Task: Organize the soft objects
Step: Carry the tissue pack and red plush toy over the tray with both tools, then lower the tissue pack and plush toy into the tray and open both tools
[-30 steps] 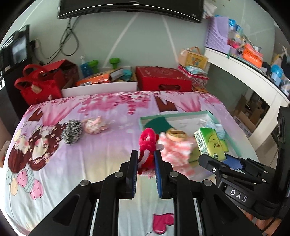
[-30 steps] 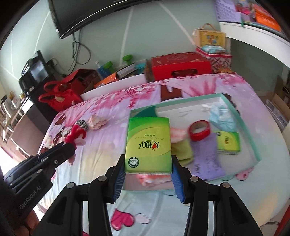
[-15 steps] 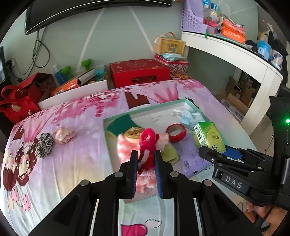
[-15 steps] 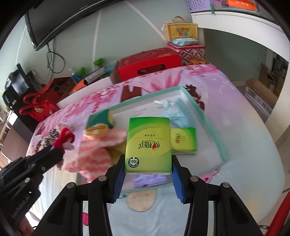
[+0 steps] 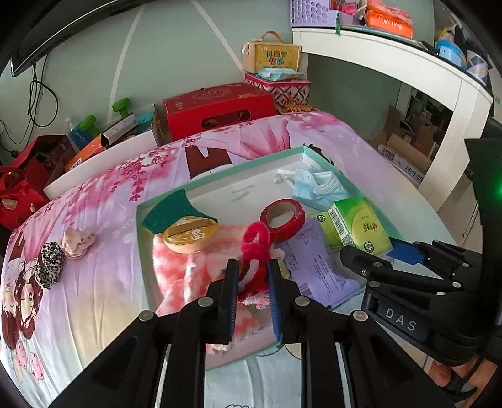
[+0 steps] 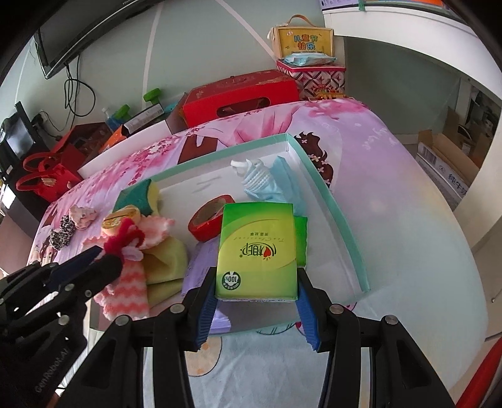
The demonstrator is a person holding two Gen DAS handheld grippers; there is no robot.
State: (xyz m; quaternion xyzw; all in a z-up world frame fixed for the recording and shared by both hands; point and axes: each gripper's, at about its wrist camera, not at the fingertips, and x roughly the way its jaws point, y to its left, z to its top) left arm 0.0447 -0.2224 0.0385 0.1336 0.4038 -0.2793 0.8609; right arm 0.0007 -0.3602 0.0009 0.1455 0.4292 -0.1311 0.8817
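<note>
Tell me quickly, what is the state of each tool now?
Left tool: closed on the red fuzzy toy.
Right tool: closed on the green tissue pack.

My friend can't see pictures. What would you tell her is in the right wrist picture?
The right gripper holds a green tissue pack over a shallow teal-edged tray on a pink flowery bedsheet. In the tray lie red tape, a blue face mask and folded cloths. The left gripper carries a fuzzy red loop.

I'm working in a home bedroom: a bed (image 5: 94, 282) with a pink cartoon-print sheet fills my view, a wall-mounted television (image 6: 78, 28) hangs at eleven o'clock, and a cluttered white shelf (image 5: 392, 53) runs along at two o'clock.
</note>
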